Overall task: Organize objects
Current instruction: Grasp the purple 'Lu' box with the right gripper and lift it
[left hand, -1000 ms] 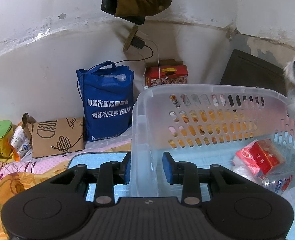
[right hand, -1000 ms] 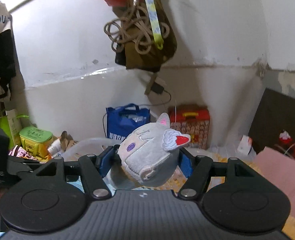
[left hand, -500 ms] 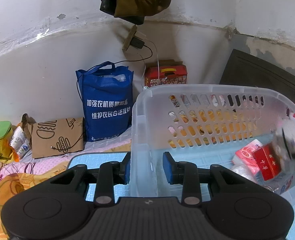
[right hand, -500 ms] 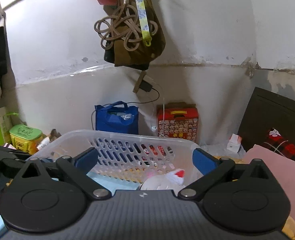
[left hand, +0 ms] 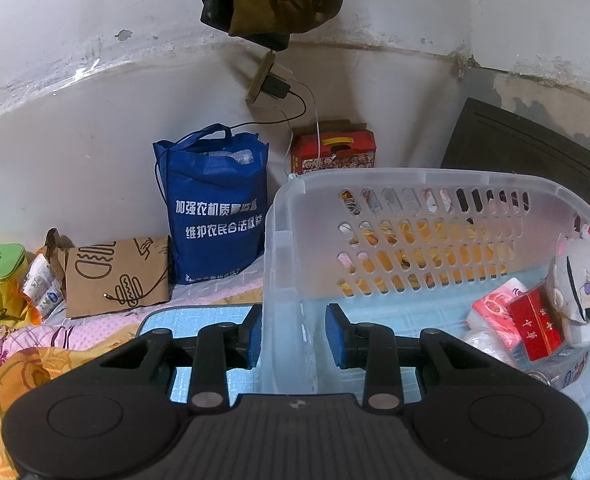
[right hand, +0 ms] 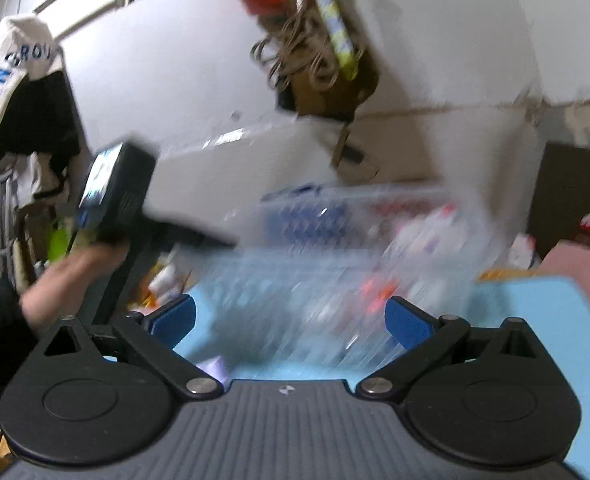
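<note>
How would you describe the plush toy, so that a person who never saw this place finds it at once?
Find the translucent plastic basket with slotted walls, whose side wall sits between the fingers of the left gripper. At its right end lies the plush toy, beside a red box. It is the only soft grey figure, with a purple eye.

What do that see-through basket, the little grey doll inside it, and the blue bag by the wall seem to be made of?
The basket looks like translucent, slightly frosted plastic: things behind show through its slotted wall. The grey doll looks like soft plush fabric, with a matte, fuzzy surface and a stitched face. The blue bag is probably non-woven fabric: matte, creased, with printed white lettering.
</note>
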Demonstrator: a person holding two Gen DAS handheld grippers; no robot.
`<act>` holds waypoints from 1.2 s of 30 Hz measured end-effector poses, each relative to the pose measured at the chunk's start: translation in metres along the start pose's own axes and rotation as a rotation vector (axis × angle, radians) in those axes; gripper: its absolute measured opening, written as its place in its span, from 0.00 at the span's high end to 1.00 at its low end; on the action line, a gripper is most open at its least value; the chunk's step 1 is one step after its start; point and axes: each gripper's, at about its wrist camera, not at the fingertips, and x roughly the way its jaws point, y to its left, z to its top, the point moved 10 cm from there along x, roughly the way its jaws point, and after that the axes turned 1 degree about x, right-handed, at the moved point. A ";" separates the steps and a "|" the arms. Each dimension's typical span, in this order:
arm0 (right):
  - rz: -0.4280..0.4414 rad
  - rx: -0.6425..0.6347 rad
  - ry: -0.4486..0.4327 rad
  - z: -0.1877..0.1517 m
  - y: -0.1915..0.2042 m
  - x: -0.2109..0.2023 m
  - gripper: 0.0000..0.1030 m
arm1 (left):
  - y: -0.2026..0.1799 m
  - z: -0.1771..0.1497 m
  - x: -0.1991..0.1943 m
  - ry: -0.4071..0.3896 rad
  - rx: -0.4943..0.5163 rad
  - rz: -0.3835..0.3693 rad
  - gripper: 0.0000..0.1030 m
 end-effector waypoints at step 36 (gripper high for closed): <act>-0.247 -0.534 0.024 -0.029 0.037 0.021 0.39 | 0.000 0.000 -0.001 -0.006 0.002 -0.008 0.63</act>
